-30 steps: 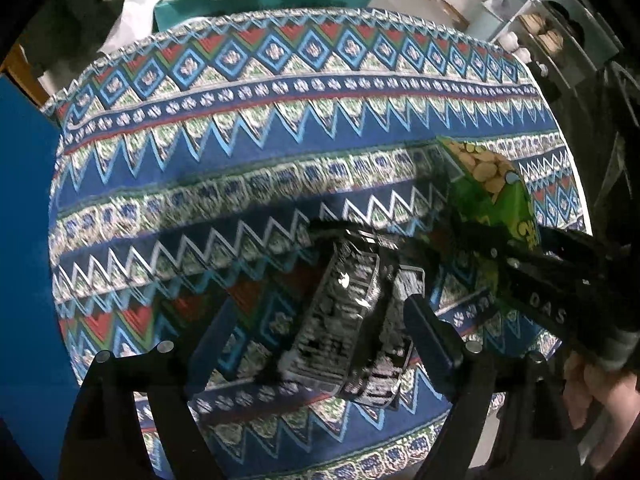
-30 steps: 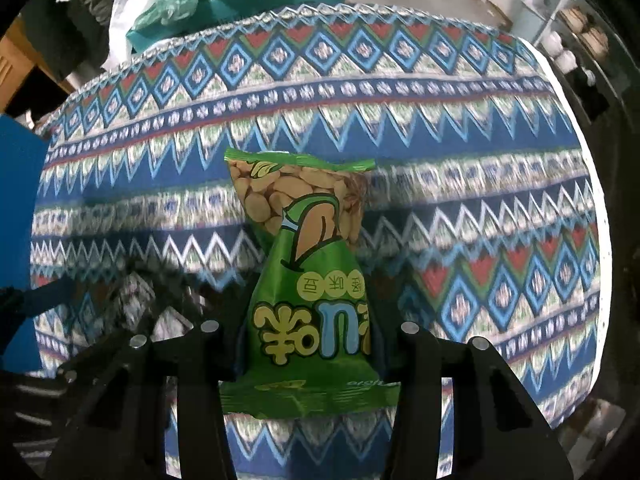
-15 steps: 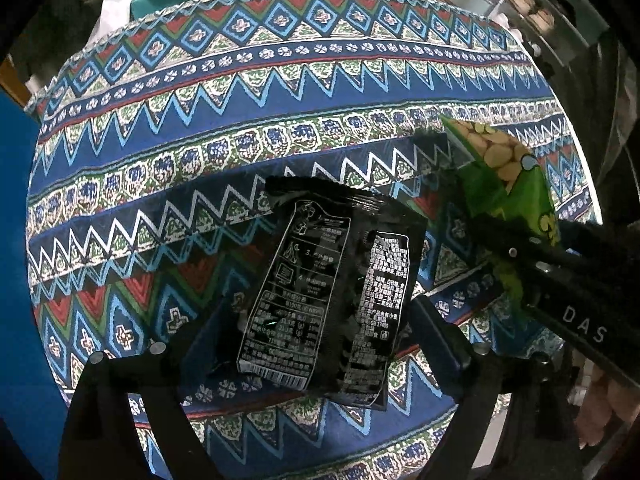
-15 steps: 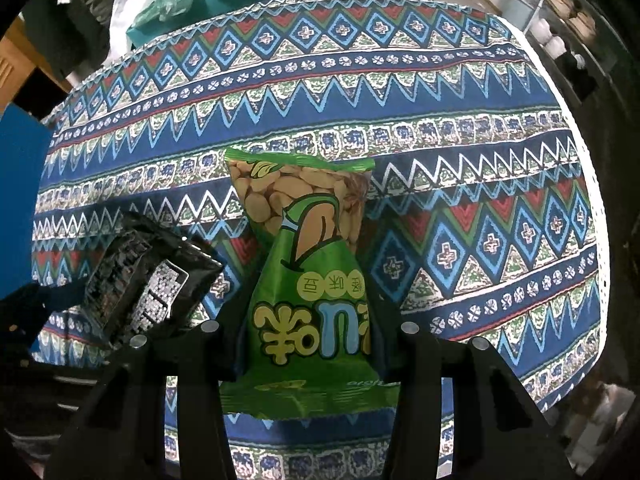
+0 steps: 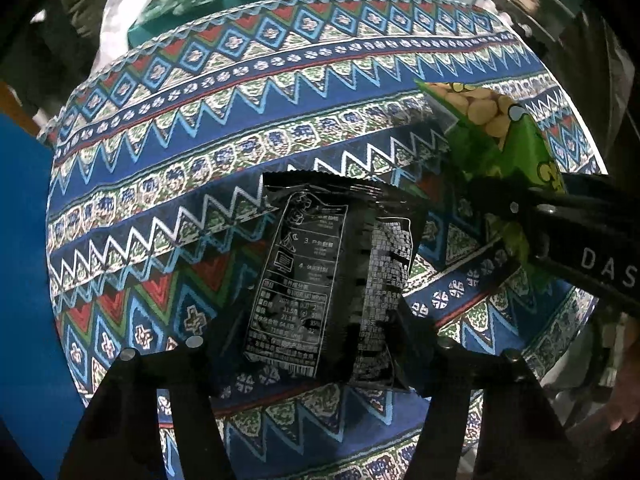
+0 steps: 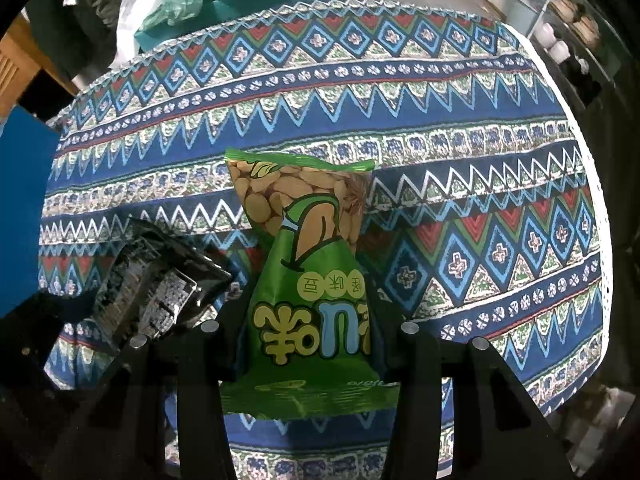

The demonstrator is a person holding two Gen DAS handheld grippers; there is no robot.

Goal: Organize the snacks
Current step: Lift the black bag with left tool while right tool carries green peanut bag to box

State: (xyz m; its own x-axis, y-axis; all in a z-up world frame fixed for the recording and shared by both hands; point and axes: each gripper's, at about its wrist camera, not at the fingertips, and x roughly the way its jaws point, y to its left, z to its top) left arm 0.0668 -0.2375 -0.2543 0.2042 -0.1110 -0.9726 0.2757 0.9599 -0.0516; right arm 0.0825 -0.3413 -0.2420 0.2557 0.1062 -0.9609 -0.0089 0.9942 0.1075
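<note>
Black foil snack packet (image 5: 332, 280), printed side up, is pinched between the fingers of the left gripper (image 5: 316, 344) above the near edge of the round table's patterned blue cloth (image 5: 248, 120). Over the last second it has risen from lower and darker in the left wrist view to fill the view's middle. Beside it, the right gripper (image 6: 308, 328) stays clamped on the green peanut bag (image 6: 308, 272), held upright. Both snacks appear lifted clear, ready to be carried to their places.
</note>
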